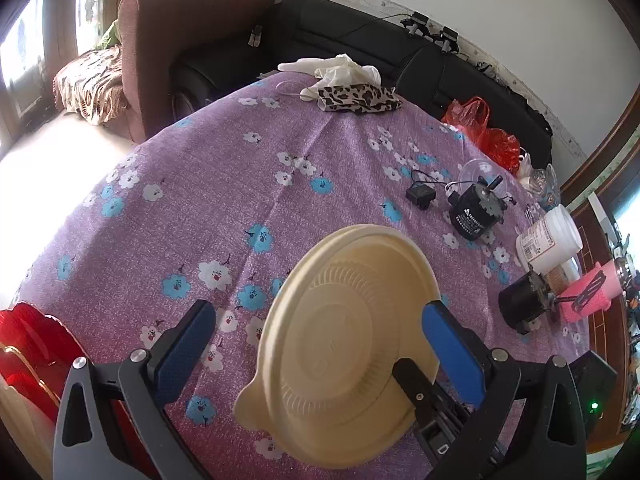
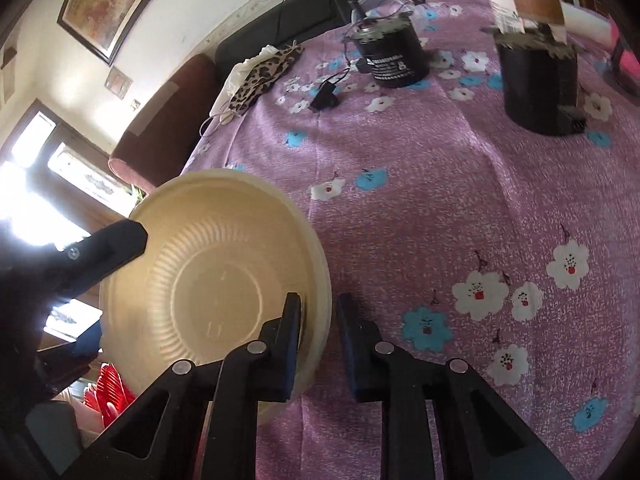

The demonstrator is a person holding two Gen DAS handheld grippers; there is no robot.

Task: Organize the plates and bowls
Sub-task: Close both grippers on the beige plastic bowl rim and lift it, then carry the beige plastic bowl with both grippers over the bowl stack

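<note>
A cream plastic bowl (image 1: 344,344) is held tilted above the purple flowered tablecloth (image 1: 224,184), its ribbed underside toward the left wrist camera. My right gripper (image 2: 318,312) is shut on the bowl's rim (image 2: 320,280), one finger inside and one outside; the bowl's inside (image 2: 212,280) faces the right wrist camera. In the left wrist view the right gripper's finger (image 1: 412,380) shows on the bowl's lower right edge. My left gripper (image 1: 320,332) is open, its blue pads either side of the bowl, not touching it. Red plates (image 1: 28,352) stand at the lower left.
At the table's right stand two black motors (image 1: 476,212) (image 1: 520,304), a black adapter (image 1: 420,194), a white jar (image 1: 548,240) and a pink object (image 1: 588,292). A leopard-print mask (image 1: 356,98), white gloves (image 1: 340,68) and a red bag (image 1: 480,128) lie at the far edge. Sofas stand behind.
</note>
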